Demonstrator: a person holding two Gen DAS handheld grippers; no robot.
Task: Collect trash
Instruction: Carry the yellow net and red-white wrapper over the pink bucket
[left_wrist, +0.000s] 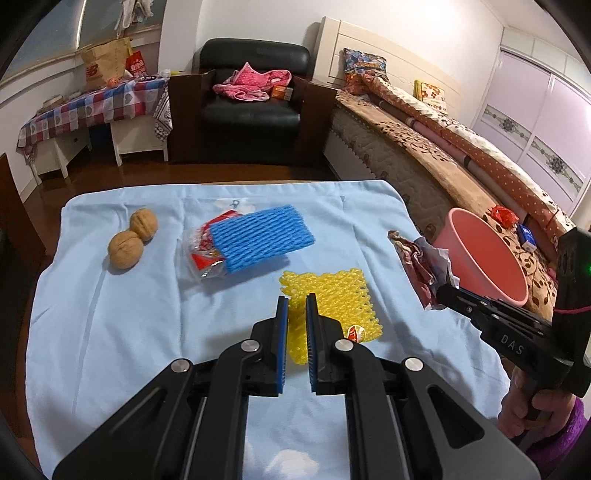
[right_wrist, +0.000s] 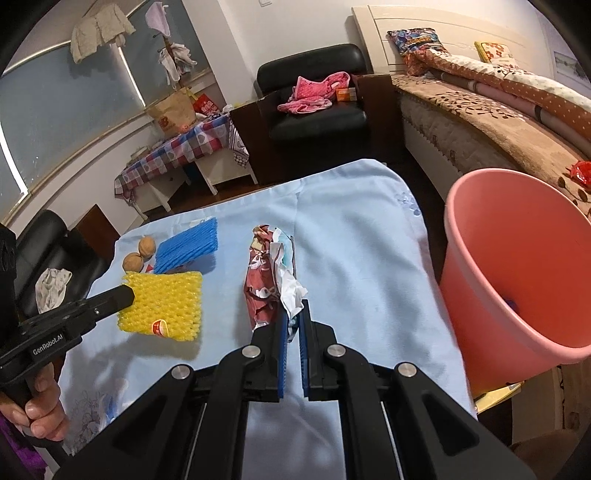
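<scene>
My left gripper (left_wrist: 297, 300) is shut on one edge of a yellow foam net (left_wrist: 332, 295), which carries a small red-and-white sticker (left_wrist: 356, 332). The right wrist view shows that net (right_wrist: 162, 299) lifted a little off the blue cloth, with the left gripper (right_wrist: 127, 294) at its left edge. My right gripper (right_wrist: 294, 307) is shut on a crumpled maroon-and-white wrapper (right_wrist: 264, 280) that sticks up ahead of its pads. From the left view the right gripper (left_wrist: 448, 287) and the wrapper (left_wrist: 417, 266) hang beside a pink bin (left_wrist: 487, 258). The bin (right_wrist: 517, 258) stands at the table's right edge.
A light blue cloth (left_wrist: 110, 332) covers the table. A blue foam net (left_wrist: 262, 236) lies on a clear plastic packet (left_wrist: 201, 254); two walnuts (left_wrist: 125, 249) sit at the left. A bed (left_wrist: 424, 147) runs behind the bin and a black armchair (left_wrist: 255, 99) stands beyond the table.
</scene>
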